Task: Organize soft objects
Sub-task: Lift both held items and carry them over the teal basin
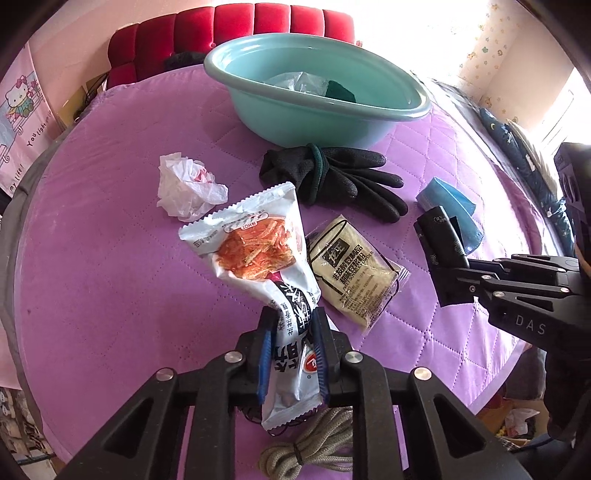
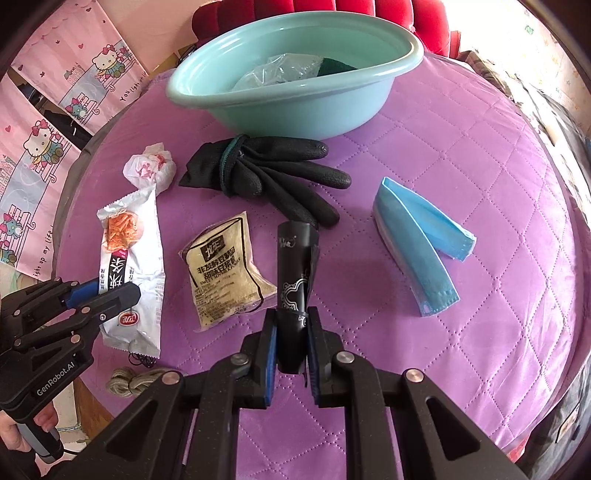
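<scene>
My left gripper (image 1: 291, 325) is shut on a white snack packet (image 1: 258, 251) with an orange picture, lifted above the purple quilt (image 1: 110, 258); the packet also shows in the right wrist view (image 2: 129, 258). My right gripper (image 2: 291, 325) is shut on a black rolled pouch (image 2: 295, 266), also seen in the left wrist view (image 1: 441, 240). A teal basin (image 1: 314, 92) stands at the back, holding a clear plastic bag (image 2: 277, 70) and a dark green item (image 2: 338, 66). Black gloves (image 2: 273, 173), a soy powder sachet (image 2: 225, 266), a blue face mask (image 2: 417, 240) and a crumpled white bag (image 2: 149, 168) lie on the quilt.
A coil of beige rope (image 1: 314, 443) lies at the near edge of the quilt. A red tufted headboard (image 1: 236, 33) stands behind the basin. Pink cartoon curtains (image 2: 44, 140) hang at the left. The quilt drops off at its right edge (image 1: 517, 350).
</scene>
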A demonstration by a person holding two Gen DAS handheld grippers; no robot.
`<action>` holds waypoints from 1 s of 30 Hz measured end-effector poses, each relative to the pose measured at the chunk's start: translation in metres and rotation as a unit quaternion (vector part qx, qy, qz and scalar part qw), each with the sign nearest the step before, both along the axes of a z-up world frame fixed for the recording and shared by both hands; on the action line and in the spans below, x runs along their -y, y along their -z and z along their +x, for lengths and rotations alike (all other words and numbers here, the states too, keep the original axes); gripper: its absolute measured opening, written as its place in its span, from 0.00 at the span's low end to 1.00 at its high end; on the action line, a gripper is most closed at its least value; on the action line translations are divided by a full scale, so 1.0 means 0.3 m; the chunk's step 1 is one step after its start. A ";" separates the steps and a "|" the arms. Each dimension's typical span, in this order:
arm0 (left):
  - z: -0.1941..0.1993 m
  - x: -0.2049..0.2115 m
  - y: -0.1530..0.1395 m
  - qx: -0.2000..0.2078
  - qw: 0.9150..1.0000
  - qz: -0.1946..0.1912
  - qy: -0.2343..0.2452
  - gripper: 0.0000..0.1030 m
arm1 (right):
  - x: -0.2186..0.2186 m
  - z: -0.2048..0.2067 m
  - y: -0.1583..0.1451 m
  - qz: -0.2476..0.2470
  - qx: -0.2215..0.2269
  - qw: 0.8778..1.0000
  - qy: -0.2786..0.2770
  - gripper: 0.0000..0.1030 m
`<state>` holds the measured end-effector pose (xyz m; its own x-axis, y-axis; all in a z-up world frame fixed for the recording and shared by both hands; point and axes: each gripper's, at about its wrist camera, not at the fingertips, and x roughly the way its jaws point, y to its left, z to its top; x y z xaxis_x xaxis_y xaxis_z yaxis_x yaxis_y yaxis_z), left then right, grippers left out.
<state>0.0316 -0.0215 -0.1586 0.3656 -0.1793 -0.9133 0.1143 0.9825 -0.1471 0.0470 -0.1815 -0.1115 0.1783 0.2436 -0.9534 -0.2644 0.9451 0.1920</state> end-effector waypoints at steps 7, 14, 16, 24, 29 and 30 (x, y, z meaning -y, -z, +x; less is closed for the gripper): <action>-0.031 -0.015 -0.023 0.011 1.000 -0.002 0.005 0.14 | 0.010 -0.013 -0.019 0.001 0.005 1.000 -0.001 0.13; -0.048 -0.009 -0.057 0.021 1.000 -0.006 0.011 0.14 | 0.010 -0.019 -0.051 0.001 0.012 1.000 -0.003 0.13; -0.050 -0.003 -0.076 0.026 1.000 -0.004 0.016 0.14 | 0.009 -0.016 -0.064 0.001 0.013 1.000 -0.003 0.13; -0.035 0.027 -0.151 0.042 0.999 0.000 0.034 0.14 | 0.026 0.003 -0.149 0.005 0.033 0.999 0.003 0.14; -0.018 0.041 -0.195 0.056 0.997 0.001 0.047 0.14 | 0.017 0.025 -0.202 0.006 0.050 0.999 0.001 0.14; -0.013 0.044 -0.204 0.058 0.997 0.000 0.049 0.14 | 0.017 0.031 -0.211 0.007 0.052 0.999 0.002 0.14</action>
